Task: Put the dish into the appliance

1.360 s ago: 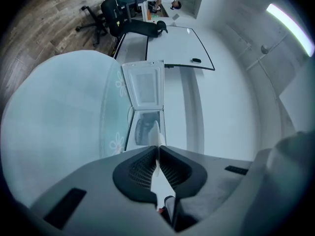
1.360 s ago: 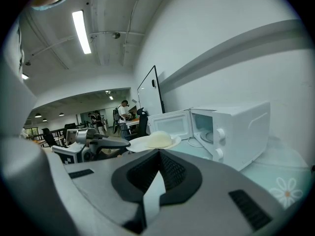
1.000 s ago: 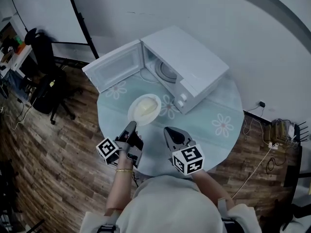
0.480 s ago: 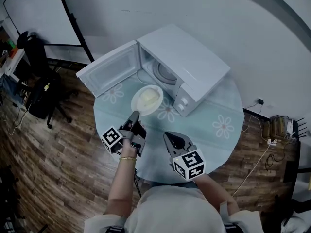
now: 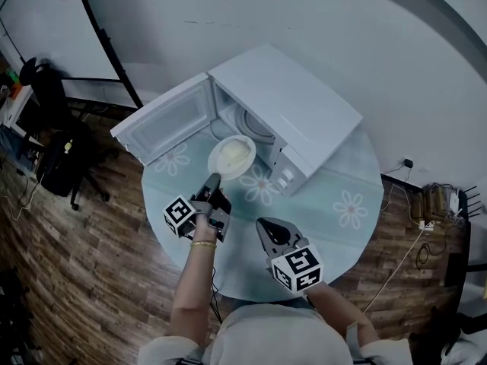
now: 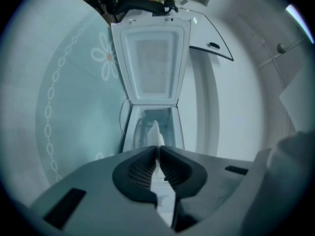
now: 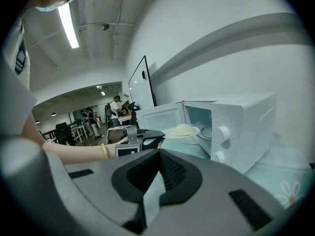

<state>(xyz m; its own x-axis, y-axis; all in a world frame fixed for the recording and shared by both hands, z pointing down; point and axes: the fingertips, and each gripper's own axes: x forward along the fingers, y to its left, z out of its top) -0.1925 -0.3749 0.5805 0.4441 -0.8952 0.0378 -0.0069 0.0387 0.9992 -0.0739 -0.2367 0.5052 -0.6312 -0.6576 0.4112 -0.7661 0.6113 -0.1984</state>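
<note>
A white plate [image 5: 232, 154] with a pale mound of food hangs level at the mouth of the white microwave [image 5: 297, 105], whose door [image 5: 163, 119] stands swung open to the left. My left gripper [image 5: 214, 179] is shut on the plate's near rim. In the left gripper view the plate [image 6: 155, 131] shows edge-on between the pads [image 6: 143, 165], with the oven cavity [image 6: 167, 122] straight ahead. My right gripper [image 5: 264, 223] hovers over the table nearer me, shut and empty. The right gripper view shows the plate [image 7: 183, 131] and the left gripper [image 7: 156, 133] beside the microwave [image 7: 246, 122].
The round table [image 5: 335, 204] has a pale cloth with flower prints. The microwave's glass turntable [image 5: 255, 124] lies inside the cavity. An office chair [image 5: 53, 128] stands on the wood floor at left. Cables and a power strip [image 5: 437, 204] lie on the floor at right.
My left gripper has carried the plate away from me, from above the table's middle up to the microwave's opening. The right gripper has stayed about where it was.
</note>
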